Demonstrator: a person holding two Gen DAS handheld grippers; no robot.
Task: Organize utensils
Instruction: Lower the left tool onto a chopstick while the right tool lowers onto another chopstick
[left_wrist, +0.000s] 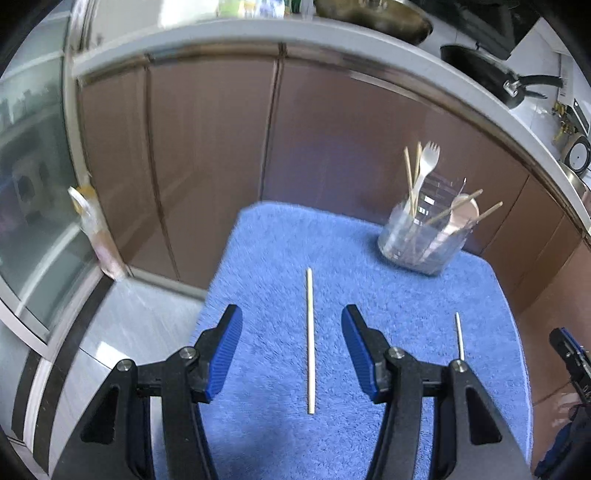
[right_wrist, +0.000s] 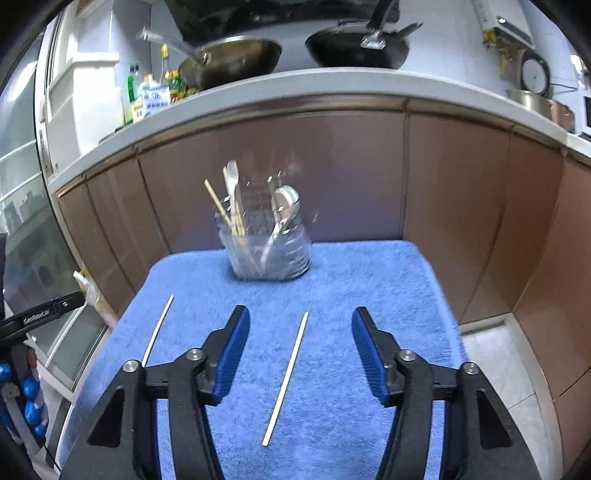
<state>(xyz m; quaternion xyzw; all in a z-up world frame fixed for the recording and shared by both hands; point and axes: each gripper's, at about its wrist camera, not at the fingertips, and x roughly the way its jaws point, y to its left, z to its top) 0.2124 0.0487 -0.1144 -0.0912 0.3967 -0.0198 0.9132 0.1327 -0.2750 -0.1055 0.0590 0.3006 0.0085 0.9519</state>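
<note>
Left gripper (left_wrist: 291, 347): jaws standing apart, nothing pressed between the blue pads. It is hanging over the near part of the blue towel (left_wrist: 369, 266), tilted down, with a loose chopstick (left_wrist: 309, 339) lying lengthwise in the gap, touching neither pad. Judging by that line-up, the person is straddling the stick so that a squeeze takes it across its middle.

Right gripper (right_wrist: 300, 350): also apart, gripping nothing. A second chopstick (right_wrist: 285, 378) is lying between its pads, slanting slightly toward the towel's far right corner, clear of both. Same reading: each hand is lining up on its own stick, so both can be lifted as a pair.

The two sticks are lying flat on the towel, roughly parallel, well apart, both in the near half. The one under the left hand is nearer the towel's left edge; in the right wrist view it shows at the left (right_wrist: 158, 328).

Outward: a clear holder (right_wrist: 267, 254) is standing upright at the towel's far edge, toward the far right corner as the left camera sees it. It is already holding chopsticks, a pale fork (left_wrist: 424, 168) and what looks like a spoon (right_wrist: 284, 206), all leaning on the rim. Likely the destination for the loose pair.

Beyond the towel: brown cabinet doors (left_wrist: 214, 147), a counter with pans above.
</note>
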